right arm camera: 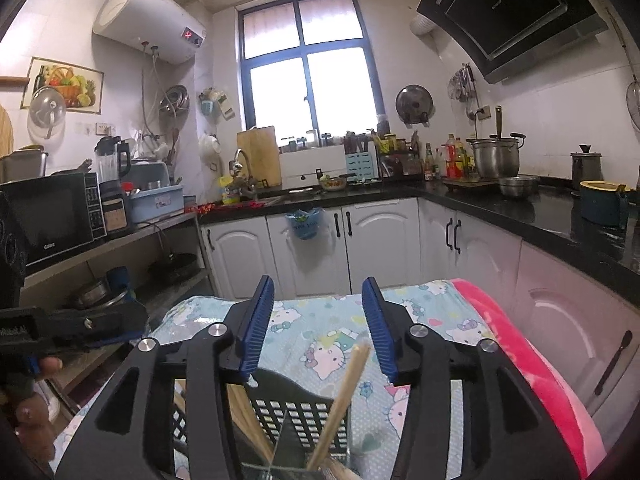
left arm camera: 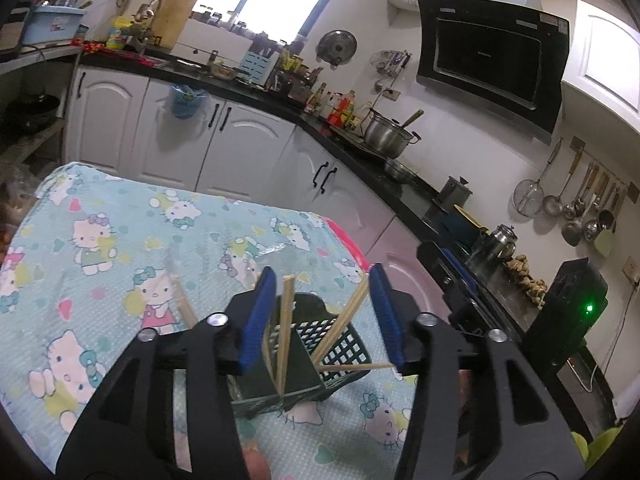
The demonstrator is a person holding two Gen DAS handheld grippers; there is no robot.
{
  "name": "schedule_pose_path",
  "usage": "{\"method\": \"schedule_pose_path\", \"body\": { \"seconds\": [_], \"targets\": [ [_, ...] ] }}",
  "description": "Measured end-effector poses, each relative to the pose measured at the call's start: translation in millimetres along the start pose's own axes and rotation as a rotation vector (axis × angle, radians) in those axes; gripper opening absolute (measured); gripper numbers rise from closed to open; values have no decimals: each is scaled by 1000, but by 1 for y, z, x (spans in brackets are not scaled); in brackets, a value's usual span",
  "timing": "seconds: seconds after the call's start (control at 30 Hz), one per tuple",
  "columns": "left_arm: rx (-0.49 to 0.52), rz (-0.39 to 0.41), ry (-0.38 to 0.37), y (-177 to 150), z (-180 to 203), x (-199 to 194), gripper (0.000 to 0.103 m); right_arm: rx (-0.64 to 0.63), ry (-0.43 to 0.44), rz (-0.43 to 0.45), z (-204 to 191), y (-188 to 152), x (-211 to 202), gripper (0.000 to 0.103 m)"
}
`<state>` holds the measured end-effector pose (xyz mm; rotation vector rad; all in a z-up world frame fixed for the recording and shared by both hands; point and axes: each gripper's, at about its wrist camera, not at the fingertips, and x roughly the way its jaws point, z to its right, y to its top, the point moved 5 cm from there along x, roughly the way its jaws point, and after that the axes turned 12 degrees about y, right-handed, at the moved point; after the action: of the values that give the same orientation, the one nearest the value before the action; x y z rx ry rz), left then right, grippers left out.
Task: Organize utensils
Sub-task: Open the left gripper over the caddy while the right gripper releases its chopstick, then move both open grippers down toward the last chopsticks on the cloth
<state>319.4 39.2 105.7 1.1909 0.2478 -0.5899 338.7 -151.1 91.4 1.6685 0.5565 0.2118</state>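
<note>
wooden chopsticks (left arm camera: 285, 332) lean in black perforated plastic holder (left arm camera: 340, 340).

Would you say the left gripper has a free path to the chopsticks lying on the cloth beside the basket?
Probably yes. The left gripper is open and holds nothing, and the loose chopsticks lie bare on the cloth just off its left finger, outside the black basket, with nothing over them.
</note>
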Motion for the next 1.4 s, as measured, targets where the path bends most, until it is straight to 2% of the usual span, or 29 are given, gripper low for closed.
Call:
{"method": "schedule_pose_path", "body": {
  "seconds": [0.07, 0.27, 0.53, 1.4],
  "targets": [
    [-3, 3, 13, -1, -2, -4, 63, 0, -2, -6, 1, -1, -6, 51],
    [-26, 17, 38, -4, -12, -20, 89, 2, 23, -33, -1, -2, -20, 66],
    [-12, 30, 75, -17, -18, -37, 92, -8, 50, -99, -12, -13, -34, 75],
    [-39, -51, 148, -71, -42, -56, 92, -36, 106, -255, -41, -57, -59, 76]
  ]
}}
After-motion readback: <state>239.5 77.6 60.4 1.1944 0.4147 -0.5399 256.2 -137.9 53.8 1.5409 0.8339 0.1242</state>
